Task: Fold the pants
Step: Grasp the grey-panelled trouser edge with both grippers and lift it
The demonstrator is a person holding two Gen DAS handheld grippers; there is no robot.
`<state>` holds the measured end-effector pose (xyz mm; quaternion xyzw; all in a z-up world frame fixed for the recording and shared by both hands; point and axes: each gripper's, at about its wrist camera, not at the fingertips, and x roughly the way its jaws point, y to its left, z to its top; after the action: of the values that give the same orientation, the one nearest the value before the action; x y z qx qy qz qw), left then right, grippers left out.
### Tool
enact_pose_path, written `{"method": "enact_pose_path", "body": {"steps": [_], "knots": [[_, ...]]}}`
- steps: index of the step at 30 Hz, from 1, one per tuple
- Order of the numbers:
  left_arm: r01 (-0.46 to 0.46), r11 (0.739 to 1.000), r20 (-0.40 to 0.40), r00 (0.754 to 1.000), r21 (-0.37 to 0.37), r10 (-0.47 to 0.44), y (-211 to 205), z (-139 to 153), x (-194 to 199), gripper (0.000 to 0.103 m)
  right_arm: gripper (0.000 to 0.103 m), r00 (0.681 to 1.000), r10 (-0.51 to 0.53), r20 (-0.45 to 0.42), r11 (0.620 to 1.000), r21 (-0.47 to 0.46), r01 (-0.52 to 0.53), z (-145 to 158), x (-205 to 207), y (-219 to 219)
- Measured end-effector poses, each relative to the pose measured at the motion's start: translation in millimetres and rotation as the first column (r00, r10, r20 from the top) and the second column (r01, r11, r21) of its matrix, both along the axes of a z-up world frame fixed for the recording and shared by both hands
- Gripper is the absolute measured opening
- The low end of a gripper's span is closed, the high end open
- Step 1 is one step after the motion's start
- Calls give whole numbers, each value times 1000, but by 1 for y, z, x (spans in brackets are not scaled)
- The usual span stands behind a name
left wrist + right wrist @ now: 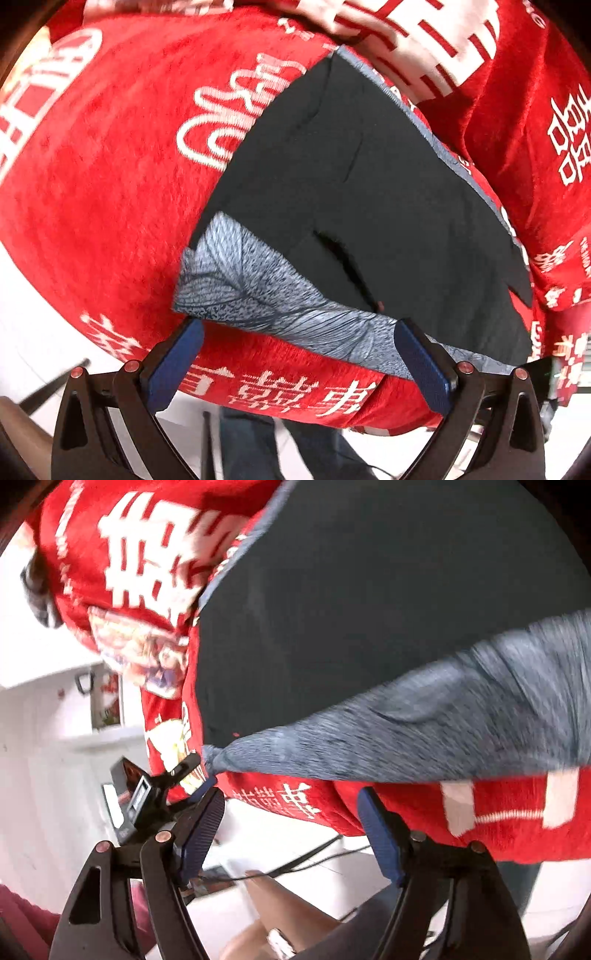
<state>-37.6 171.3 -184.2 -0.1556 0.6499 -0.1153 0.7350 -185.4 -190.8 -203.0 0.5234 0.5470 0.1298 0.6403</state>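
Pants: where the red cloth (110,206) covers the table, the dark pants (369,192) lie flat on it, with a grey patterned band (266,295) along the edge nearest the table's front.
Right view: the same pants (369,590) fill the upper part, their grey band (424,731) running just above the table's front edge.
Left gripper (299,354): jaws wide, holding nothing; its blue pads (177,362) sit just in front of the grey band, one pad close to the band's corner.
Right gripper (291,830): jaws wide, holding nothing; it hangs at the table's front edge, just below the band's bunched corner.
Cloth: red with white characters, it drapes over the front edge of the table (498,812).
Beyond the table: a white floor (44,794), some cables (314,856) and a person's legs (251,443) show below the edge.
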Motion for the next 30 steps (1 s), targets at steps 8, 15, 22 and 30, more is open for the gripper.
{"method": "enact_pose_path", "body": {"steps": [8,15,22,30], "knots": [[-14,996,-21,1000,-93,12,-23,-18,16,103,78,993,-120,16,992,46,119,-16,-4,-11],[-27,997,-62,998,-74,23,-35,-18,26,93,75,972,-235,-6,967,101,234,-18,-2,-24],[-65,998,-91,994,-27,62,-24,-4,29,24,6,969,-218,-116,976,-23,217,0,3,-44],[-63,998,61,996,-15,63,-53,62,69,24,6,996,35,84,986,-162,-21,75,106,-79]]}}
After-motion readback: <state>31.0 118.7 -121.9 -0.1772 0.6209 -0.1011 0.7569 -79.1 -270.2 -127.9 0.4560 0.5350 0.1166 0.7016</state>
